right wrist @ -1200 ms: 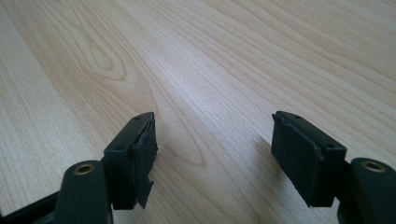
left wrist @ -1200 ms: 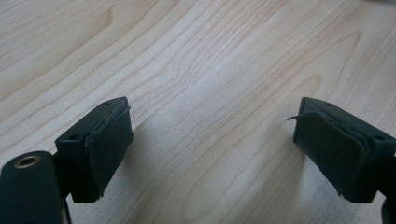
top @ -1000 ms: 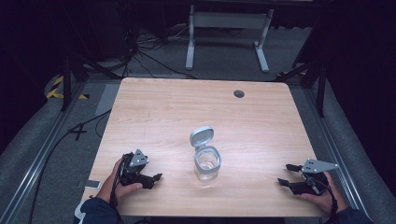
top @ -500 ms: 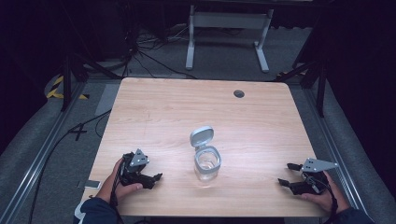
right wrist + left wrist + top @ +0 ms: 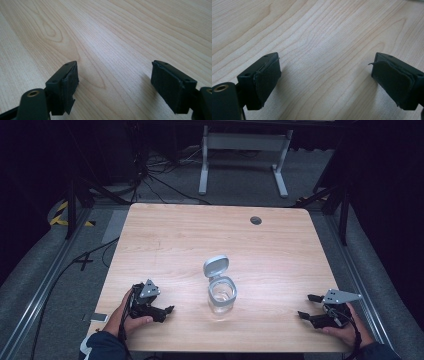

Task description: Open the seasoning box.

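Nothing moved: both tongs, left (image 5: 167,310) and right (image 5: 309,306), stay spread, flanking the open-lidded jar (image 5: 221,294) on the surface (image 5: 200,235).

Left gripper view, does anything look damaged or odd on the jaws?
Yes. The pad on the right-hand jaw is frayed, its top edge peeling from the black block. The other pad also looks ragged. Bare wooden table lies between.

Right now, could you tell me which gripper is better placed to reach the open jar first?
Probably the left gripper: it rests open on the table nearer the clear jar, jaws pointing toward it. The right gripper, also open, sits farther away near the table's edge.
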The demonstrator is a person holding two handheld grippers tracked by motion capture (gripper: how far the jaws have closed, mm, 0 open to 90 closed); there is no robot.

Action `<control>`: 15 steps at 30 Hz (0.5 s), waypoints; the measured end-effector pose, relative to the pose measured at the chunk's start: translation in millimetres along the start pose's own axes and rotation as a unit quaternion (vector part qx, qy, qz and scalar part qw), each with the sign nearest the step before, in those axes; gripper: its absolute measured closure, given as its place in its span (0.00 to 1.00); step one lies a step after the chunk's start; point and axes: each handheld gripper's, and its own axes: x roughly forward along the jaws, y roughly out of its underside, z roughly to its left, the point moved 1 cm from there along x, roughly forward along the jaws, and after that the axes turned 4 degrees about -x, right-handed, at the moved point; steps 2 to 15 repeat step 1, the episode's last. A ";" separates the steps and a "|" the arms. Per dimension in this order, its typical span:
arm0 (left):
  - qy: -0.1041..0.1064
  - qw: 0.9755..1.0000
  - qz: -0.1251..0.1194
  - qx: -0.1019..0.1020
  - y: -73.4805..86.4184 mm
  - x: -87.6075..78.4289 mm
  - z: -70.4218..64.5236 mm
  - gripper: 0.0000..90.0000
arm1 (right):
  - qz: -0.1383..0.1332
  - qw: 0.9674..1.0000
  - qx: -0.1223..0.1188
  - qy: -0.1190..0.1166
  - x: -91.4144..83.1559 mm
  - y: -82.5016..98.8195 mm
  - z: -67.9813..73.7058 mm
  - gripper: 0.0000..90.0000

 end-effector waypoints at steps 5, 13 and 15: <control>0.001 1.000 0.001 0.002 -0.2 0.1 0.3 0.10 | 0.000 1.000 0.001 0.000 -0.1 0.0 0.1 0.25; 0.001 1.000 0.001 0.002 -0.2 0.1 0.3 0.10 | 0.000 1.000 0.001 0.000 -0.1 0.0 0.1 0.25; 0.001 1.000 0.001 0.002 -0.2 0.1 0.3 0.10 | 0.000 1.000 0.001 0.000 -0.1 0.0 0.1 0.25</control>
